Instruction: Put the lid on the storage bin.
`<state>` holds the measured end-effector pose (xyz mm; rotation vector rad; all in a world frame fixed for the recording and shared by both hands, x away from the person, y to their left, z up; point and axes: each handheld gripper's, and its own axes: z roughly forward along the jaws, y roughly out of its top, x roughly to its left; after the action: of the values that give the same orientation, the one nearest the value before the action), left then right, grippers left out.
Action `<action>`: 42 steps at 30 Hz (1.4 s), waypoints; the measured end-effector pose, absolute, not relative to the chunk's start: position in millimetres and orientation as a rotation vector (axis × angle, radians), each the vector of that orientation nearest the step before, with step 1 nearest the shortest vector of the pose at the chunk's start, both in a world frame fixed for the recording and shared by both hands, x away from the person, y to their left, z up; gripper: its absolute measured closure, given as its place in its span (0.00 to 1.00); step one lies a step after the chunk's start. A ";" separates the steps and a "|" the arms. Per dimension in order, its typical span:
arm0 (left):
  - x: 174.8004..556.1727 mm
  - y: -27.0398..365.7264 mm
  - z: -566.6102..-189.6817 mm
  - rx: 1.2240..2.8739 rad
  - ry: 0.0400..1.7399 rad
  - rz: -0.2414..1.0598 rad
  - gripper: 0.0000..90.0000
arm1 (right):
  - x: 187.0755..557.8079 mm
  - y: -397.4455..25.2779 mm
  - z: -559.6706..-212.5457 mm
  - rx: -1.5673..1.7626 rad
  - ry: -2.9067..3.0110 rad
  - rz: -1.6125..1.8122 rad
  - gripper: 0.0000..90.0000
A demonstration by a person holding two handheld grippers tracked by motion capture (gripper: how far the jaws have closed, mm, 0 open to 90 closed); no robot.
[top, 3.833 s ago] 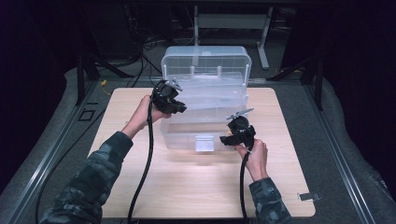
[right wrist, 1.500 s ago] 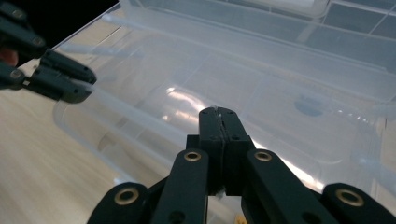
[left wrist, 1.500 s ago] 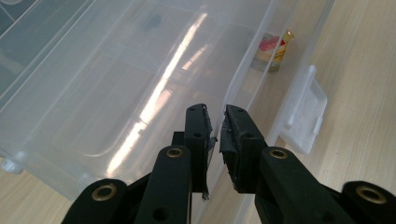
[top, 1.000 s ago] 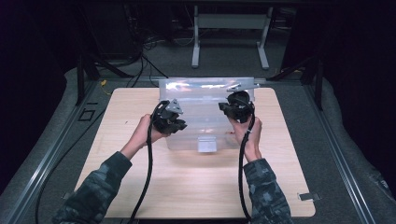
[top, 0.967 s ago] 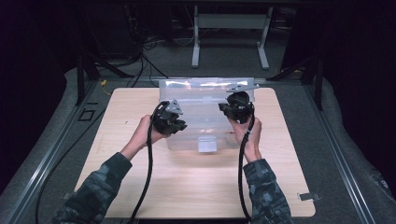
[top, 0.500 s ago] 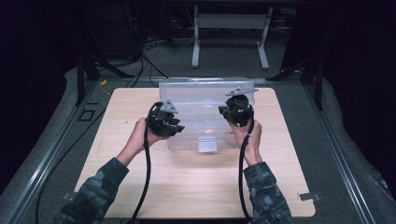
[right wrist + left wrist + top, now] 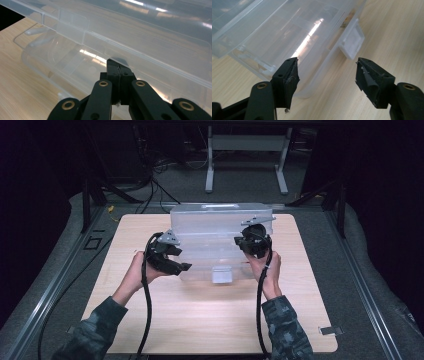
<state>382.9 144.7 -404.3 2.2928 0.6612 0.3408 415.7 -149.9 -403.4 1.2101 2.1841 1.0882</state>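
A clear plastic storage box (image 7: 220,237) lies on the wooden table (image 7: 200,320) with its lid down and a white latch (image 7: 221,274) at the front. My left gripper (image 7: 181,265) hovers at the box's front left corner, open, with nothing between its jaws. In the left gripper view, the left gripper (image 7: 327,75) frames the box's corner (image 7: 287,32) and the latch (image 7: 352,40). My right gripper (image 7: 251,246) is on the box's right side, shut. In the right gripper view, the right gripper (image 7: 117,65) touches the plastic just under the lid's rim (image 7: 150,30).
Black cables (image 7: 146,310) trail from both grippers toward the table's near edge. A small metal clip (image 7: 330,330) lies at the table's front right corner. Behind the table stand a white metal frame (image 7: 245,142) and floor cables. Bare wood lies in front of the box.
The lid stood upright earlier and is now down. My right gripper went from the front of the box up onto its right side. Both hands have drawn slightly nearer over the last second.
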 end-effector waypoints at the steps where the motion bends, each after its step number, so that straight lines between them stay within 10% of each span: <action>1: 380.0 146.3 -403.4 2.294 0.659 0.342 0.35 | 415.5 -150.2 -403.5 1.211 2.188 1.079 1.00; 42: 344.8 254.6 -490.1 2.231 1.028 0.256 0.09 | 329.9 -195.9 -438.9 1.190 2.205 1.054 0.86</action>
<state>344.8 254.6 -490.1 2.2310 1.0281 0.2558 329.9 -195.9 -438.9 1.1901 2.2048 1.0536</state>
